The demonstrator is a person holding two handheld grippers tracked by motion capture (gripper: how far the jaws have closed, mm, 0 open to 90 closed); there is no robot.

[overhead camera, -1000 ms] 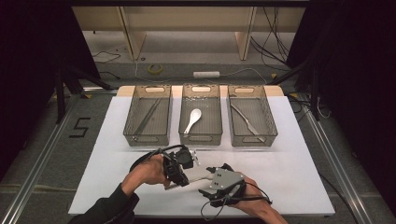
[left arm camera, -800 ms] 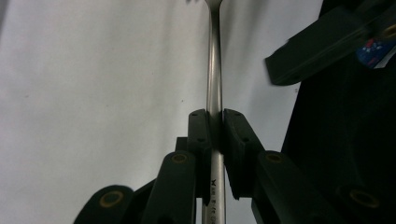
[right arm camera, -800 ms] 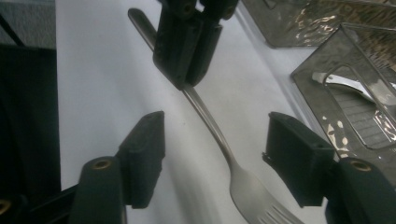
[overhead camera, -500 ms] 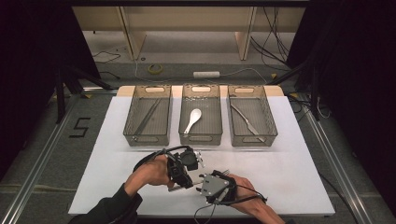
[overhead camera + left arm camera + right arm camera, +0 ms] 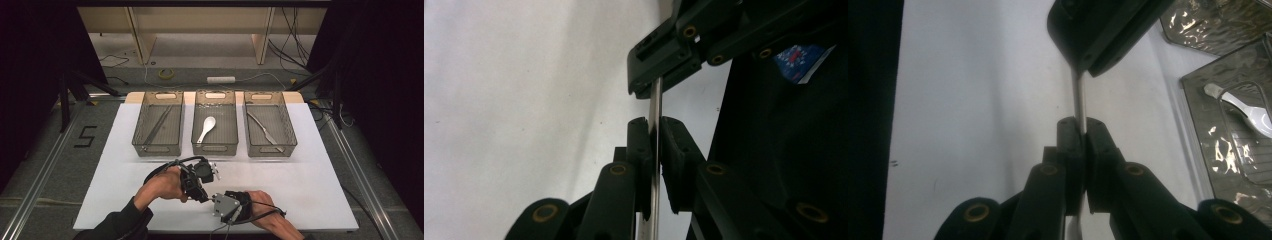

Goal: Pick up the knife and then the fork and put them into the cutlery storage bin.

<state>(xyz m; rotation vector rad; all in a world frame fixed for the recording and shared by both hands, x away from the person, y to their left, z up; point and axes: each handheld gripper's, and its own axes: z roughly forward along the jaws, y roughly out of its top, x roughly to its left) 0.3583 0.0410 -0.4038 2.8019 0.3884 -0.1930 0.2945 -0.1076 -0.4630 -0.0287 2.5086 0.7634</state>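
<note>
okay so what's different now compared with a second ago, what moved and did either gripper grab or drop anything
The right gripper has just been closing and now clamps the thin metal rod that the left gripper also pinches, so both hold it between them. Both hands drew closer together near the front edge. The three bins and the white spoon stayed put.

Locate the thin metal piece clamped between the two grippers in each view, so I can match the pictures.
High view: metal piece hardly visible, low centre, where the left gripper meets the right gripper.
Left gripper view: upright strip, centre, between the jaws, running up into the other gripper.
Right gripper view: upright rod above the closed jaws.
Shared landmark: white table.
</note>
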